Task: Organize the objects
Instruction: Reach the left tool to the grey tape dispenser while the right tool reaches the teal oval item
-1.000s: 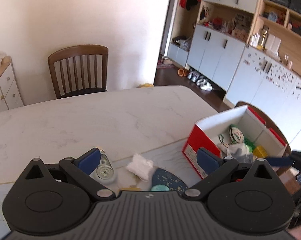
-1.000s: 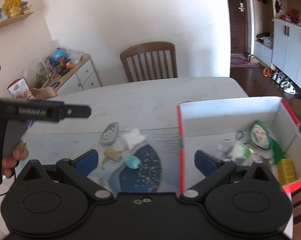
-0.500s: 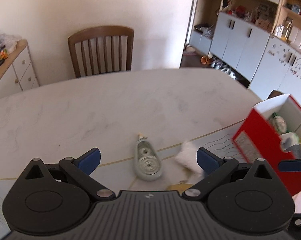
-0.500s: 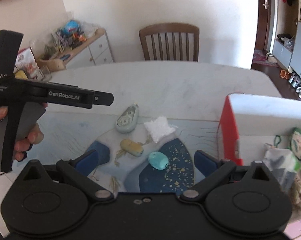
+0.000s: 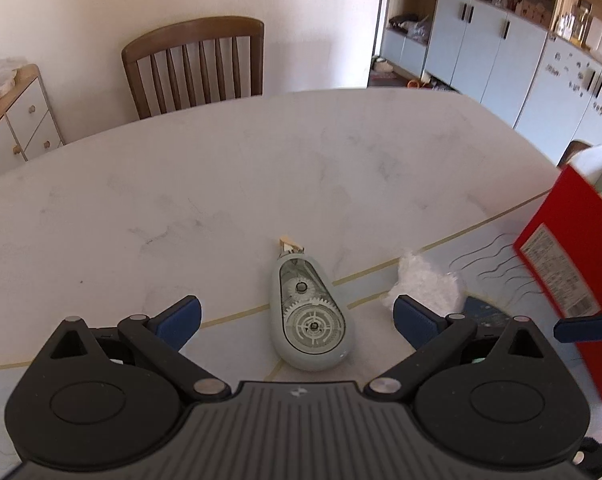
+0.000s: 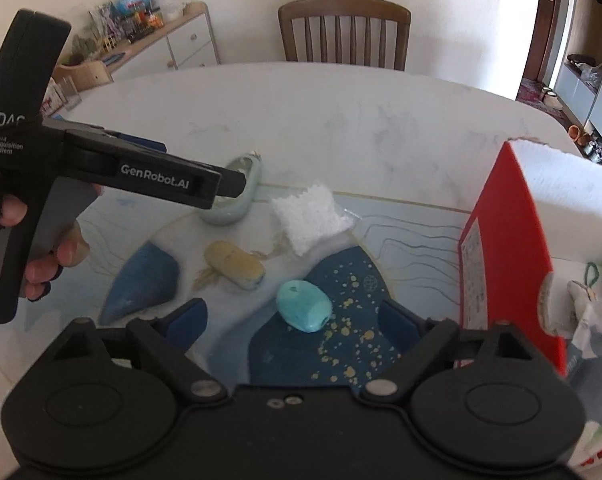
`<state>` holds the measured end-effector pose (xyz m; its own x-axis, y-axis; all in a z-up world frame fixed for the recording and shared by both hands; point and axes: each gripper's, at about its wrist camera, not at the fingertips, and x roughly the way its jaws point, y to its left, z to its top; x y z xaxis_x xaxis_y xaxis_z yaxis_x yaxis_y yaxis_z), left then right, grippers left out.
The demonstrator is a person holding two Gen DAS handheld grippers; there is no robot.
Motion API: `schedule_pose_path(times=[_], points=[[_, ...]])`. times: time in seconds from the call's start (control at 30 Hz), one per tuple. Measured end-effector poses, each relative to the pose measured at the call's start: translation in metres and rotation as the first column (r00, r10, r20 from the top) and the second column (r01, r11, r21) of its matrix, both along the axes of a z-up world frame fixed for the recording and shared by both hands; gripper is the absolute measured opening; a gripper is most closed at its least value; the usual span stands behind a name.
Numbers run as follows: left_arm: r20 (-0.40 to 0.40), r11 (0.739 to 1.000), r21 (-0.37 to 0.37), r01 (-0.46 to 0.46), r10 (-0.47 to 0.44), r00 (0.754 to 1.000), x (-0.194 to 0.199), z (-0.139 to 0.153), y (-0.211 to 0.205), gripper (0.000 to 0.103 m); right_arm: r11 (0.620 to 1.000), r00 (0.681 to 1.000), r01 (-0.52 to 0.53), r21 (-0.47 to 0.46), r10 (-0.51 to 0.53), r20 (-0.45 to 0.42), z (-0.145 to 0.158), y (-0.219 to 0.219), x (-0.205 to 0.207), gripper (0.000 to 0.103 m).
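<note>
A grey-green correction tape dispenser [image 5: 310, 316] lies on the table between the open jaws of my left gripper [image 5: 297, 318]. In the right wrist view it [image 6: 237, 196] is partly hidden by the left gripper's finger. My right gripper [image 6: 293, 320] is open, with a turquoise oval object [image 6: 304, 306] between its jaws. A yellow object with strings [image 6: 233, 265] and a white foam piece [image 6: 308, 218] lie on the blue-patterned mat. The foam also shows in the left wrist view [image 5: 427, 284]. A red-and-white box [image 6: 509, 248] stands at the right with items inside.
The white marble table [image 5: 261, 168] stretches ahead. A wooden chair [image 5: 197, 64] stands at its far side. A low drawer unit [image 6: 157, 48] with clutter is at the left. Cabinets and shelves [image 5: 501, 40] line the right wall. The box's red side [image 5: 569, 248] is near the left gripper.
Both grippers have swung left, away from the box. The left gripper has come down around the tape dispenser. The right gripper has closed in on the turquoise object.
</note>
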<state>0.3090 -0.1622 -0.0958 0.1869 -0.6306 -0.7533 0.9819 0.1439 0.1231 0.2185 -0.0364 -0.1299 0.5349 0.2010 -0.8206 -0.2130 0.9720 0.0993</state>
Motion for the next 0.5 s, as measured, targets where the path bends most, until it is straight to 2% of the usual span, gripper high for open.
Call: schedule_pose_path(times=[0.17, 0.33, 0.5], points=[[0.014, 1.000, 0.020, -0.012, 0.012, 1.000, 0.002, -0.012, -0.007, 0.102, 1.000, 1.000, 0.000, -0.007, -0.001, -0.019, -0.012, -0.002, 0.010, 0.085], [0.005, 0.999, 0.032, -0.022, 0.022, 1.000, 0.003, -0.018, -0.011, 0.102, 1.000, 0.999, -0.022, -0.011, 0.021, -0.039, -0.021, -0.001, 0.016, 0.074], [0.024, 0.999, 0.042, -0.033, 0.032, 0.999, 0.001, -0.020, -0.014, 0.089, 0.999, 0.999, -0.031, -0.020, 0.031, -0.043, -0.026, 0.001, 0.019, 0.066]])
